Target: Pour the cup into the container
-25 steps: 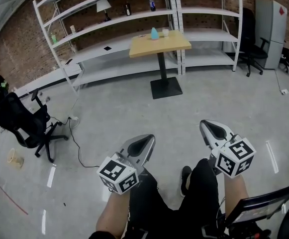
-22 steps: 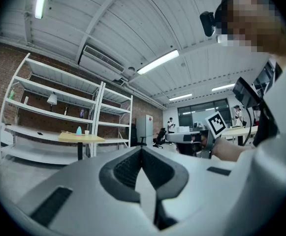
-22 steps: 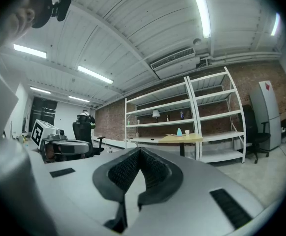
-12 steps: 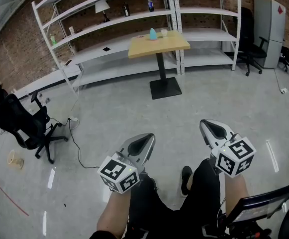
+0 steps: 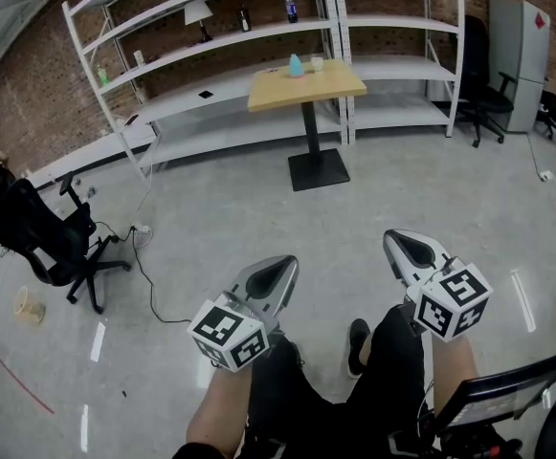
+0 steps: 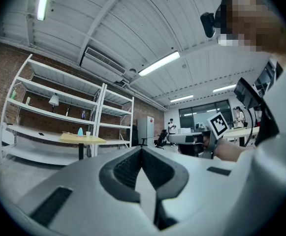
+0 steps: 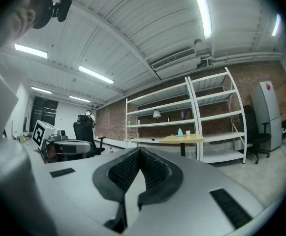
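Observation:
Far off across the floor stands a wooden table (image 5: 308, 84) with a small blue container (image 5: 297, 65) and a pale cup (image 5: 317, 63) side by side on it. My left gripper (image 5: 282, 268) and right gripper (image 5: 404, 244) are held level over the person's lap, both shut and empty, far from the table. In the left gripper view the jaws (image 6: 143, 149) meet, with the table (image 6: 82, 139), container (image 6: 80, 131) and cup (image 6: 88, 133) small at the left. The right gripper view shows its shut jaws (image 7: 140, 151), with the container (image 7: 180, 132) and cup (image 7: 187, 132) distant.
White metal shelving (image 5: 220, 36) lines the brick wall behind the table. A black office chair (image 5: 48, 242) and a floor cable (image 5: 148, 266) are at the left. Another chair (image 5: 483, 98) and a grey cabinet (image 5: 519, 55) stand at the right. A bare concrete floor (image 5: 258, 218) lies between me and the table.

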### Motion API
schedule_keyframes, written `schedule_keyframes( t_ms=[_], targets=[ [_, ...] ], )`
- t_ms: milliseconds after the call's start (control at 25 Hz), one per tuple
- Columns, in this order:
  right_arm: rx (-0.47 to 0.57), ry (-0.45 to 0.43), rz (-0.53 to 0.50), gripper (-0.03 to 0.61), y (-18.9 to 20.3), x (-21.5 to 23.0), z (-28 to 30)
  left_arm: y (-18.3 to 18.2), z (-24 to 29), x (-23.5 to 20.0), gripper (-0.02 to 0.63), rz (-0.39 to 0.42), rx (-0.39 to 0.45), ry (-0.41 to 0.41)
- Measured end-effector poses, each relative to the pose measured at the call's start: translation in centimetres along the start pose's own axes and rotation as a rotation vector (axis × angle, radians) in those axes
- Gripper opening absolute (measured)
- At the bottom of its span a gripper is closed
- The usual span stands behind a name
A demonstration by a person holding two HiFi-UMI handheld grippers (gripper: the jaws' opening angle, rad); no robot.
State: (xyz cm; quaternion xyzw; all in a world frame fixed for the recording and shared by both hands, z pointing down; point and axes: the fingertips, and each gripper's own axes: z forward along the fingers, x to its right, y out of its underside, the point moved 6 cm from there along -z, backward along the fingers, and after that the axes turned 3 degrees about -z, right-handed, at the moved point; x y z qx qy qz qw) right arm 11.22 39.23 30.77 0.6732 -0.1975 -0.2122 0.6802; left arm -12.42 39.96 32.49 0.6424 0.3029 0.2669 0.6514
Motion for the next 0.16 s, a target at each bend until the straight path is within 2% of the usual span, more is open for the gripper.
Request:
schedule_keyframes(
  t_ms=[160],
  targets=[
    [-0.001,-0.003,0.002,0.0,-0.09,-0.29,0.01,-0.38,-0.2,-0.05,0.0,0.008,0.005,0.002]
  ],
)
